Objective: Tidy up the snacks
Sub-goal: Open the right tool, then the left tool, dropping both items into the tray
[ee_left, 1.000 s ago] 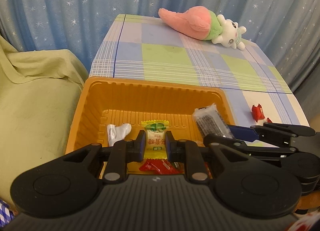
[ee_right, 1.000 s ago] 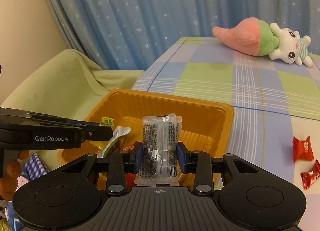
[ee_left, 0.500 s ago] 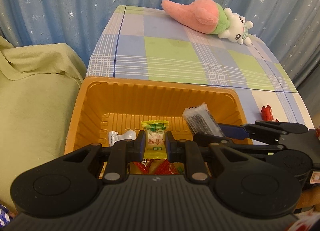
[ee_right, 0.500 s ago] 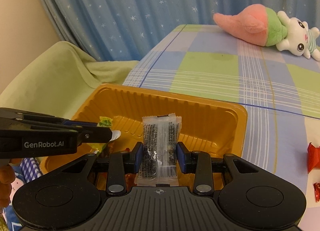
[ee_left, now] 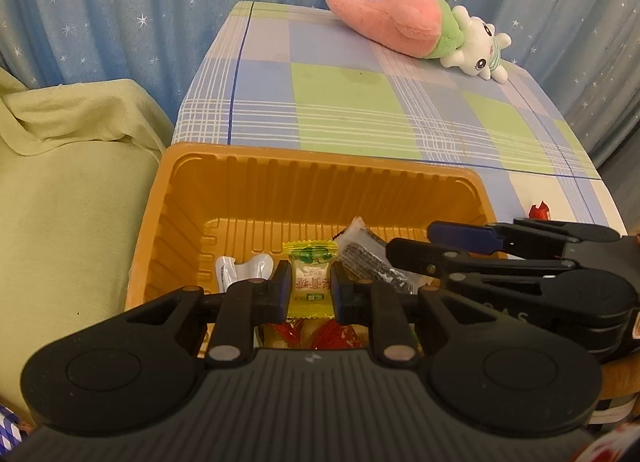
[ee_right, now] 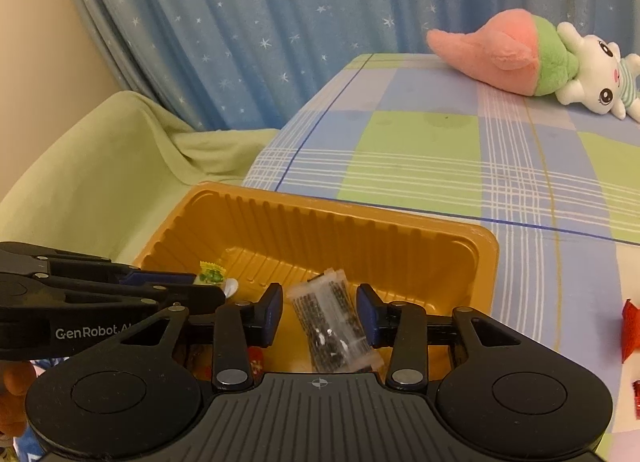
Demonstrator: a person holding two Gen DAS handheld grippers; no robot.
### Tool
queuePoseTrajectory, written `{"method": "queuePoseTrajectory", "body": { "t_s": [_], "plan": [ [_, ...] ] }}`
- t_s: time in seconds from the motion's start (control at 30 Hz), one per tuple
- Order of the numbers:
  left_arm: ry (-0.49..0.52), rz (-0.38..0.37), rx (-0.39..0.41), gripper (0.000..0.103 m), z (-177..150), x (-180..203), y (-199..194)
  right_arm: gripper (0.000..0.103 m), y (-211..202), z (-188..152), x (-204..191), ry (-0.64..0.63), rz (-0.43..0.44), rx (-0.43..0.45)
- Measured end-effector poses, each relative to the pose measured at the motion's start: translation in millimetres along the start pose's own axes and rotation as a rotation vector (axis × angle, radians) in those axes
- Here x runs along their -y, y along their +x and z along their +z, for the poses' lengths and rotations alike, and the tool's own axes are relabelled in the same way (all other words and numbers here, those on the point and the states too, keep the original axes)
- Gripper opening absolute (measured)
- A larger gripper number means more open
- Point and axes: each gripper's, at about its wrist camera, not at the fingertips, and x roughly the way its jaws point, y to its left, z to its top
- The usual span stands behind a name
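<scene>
An orange plastic tray (ee_left: pixel 320 170) sits at the near edge of the checked table; it also shows in the right wrist view (ee_right: pixel 400 230). My left gripper (ee_left: pixel 310 286) is shut on a yellow-green candy packet (ee_left: pixel 310 276) above the tray. My right gripper (ee_right: pixel 319 312) is open over the tray, and the clear packet of dark snack (ee_right: pixel 330 326) lies tilted between its fingers, apart from both pads. The same packet shows in the left wrist view (ee_left: pixel 368 258). A white wrapper (ee_left: pixel 244 268) and red candies (ee_left: pixel 332 338) lie in the tray.
A pink and green plush toy (ee_left: pixel 416 30) lies at the table's far side, also in the right wrist view (ee_right: pixel 532 56). Red candies (ee_right: pixel 632 326) lie on the table right of the tray. A green cloth-covered seat (ee_left: pixel 68 190) stands to the left.
My right gripper has opened and let go of the dark snack packet, which has tipped down into the tray. Both grippers have moved lower and closer over the tray.
</scene>
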Motion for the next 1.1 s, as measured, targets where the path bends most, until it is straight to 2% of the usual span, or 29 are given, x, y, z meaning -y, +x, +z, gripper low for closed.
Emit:
{"method": "queuePoseTrajectory", "body": {
  "t_s": [0.63,0.67,0.73,0.8,0.9,1.03,1.1],
  "plan": [
    [0.024,-0.025,0.017,0.019,8.0,9.5,3.4,0.042,-15.2,-7.9,4.6,0.021,-0.031,-0.006],
    [0.024,-0.023,0.018,0.02,8.1,9.6,3.0,0.043,-15.9,-7.7,4.3,0.023,-0.034,-0.005],
    [0.016,-0.021,0.017,0.031,6.9,8.4,1.7,0.046,-17.9,-7.9,3.2,0.025,-0.037,-0.001],
    [0.008,-0.014,0.015,0.033,4.3,6.4,0.2,0.055,-20.9,-8.7,2.1,0.028,-0.037,0.005],
    [-0.001,-0.004,0.006,0.034,-0.6,3.6,-4.4,0.061,-26.1,-10.5,0.6,0.033,-0.034,0.011],
    [-0.007,0.001,0.009,0.048,-9.4,0.5,-15.6,0.067,-34.1,-14.0,-2.1,0.031,-0.029,0.009],
    [-0.004,0.01,0.016,0.049,-13.6,0.1,-22.3,0.071,-39.5,-16.6,-4.5,0.026,-0.031,0.015]
  ]
}}
